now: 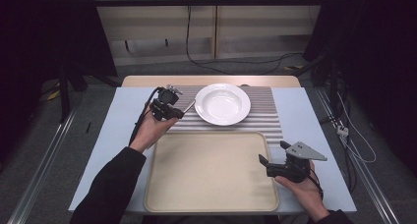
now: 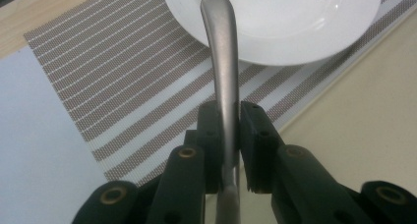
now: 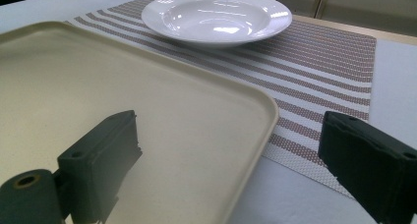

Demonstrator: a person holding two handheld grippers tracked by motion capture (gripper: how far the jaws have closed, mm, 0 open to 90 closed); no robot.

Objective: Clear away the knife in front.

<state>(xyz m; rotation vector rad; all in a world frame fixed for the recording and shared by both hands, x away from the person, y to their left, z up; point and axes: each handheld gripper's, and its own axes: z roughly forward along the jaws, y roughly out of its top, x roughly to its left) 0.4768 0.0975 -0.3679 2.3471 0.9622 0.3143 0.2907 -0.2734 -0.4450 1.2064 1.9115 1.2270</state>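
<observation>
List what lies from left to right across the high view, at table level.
left hand-held gripper shut on a metal utensil handle → white plate → right hand-held gripper, open, at the beige tray's right edge.

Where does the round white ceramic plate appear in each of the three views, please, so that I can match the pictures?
High view: the round white ceramic plate sits at upper centre, on the striped brown-and-white woven placemat.
Left gripper view: top, right of centre, behind the silver metal utensil handle.
Right gripper view: top centre.
Shared landmark: the placemat under the plate, with the beige rectangular plastic tray next to it.
</observation>
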